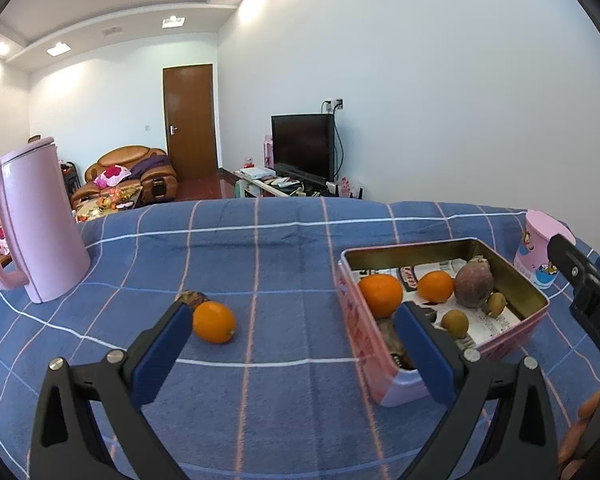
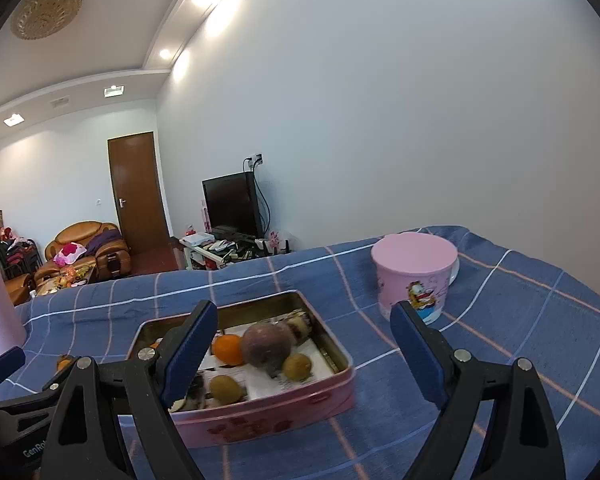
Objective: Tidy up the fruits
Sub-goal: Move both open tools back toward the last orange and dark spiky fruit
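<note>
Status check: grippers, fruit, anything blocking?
Left gripper open, empty. Right gripper open, empty. One orange loose on the cloth, rest in the tin. Nothing blocking the orange.

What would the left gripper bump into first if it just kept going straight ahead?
Probably only the blue checked cloth. The left gripper is open and tilted down at bare cloth between the loose orange and the pink tin; depth is hard to judge.

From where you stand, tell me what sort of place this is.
Most likely a home living room. A brown leather sofa sits by a wooden door, a television stands on a low stand, and the fruit tin rests on a table under a blue checked cloth.
</note>
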A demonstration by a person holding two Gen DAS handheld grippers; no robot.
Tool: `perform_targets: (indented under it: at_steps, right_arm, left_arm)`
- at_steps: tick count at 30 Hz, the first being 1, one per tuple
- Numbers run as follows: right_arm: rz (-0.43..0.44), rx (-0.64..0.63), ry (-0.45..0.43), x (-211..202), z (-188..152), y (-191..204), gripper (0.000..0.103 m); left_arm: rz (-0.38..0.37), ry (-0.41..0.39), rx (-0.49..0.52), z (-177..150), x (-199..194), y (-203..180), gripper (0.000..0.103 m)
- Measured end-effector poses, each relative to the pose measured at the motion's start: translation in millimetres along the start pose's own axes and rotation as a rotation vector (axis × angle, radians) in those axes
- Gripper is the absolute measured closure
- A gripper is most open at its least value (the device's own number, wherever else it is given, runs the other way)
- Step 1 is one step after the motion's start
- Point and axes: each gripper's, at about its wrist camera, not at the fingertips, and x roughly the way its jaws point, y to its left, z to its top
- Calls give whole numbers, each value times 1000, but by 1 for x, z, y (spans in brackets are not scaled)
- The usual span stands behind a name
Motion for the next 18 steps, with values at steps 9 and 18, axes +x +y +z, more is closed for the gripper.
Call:
perform_targets:
  at_steps: [9,18]
  right_arm:
    - [46,-7,6,-5,-6,39,14]
    - [110,-26,19,-4,-11,79,14]
  left_arm:
    - [28,6,-11,-3,-3,29,0]
    - [73,15,-1,-1,3,62,0]
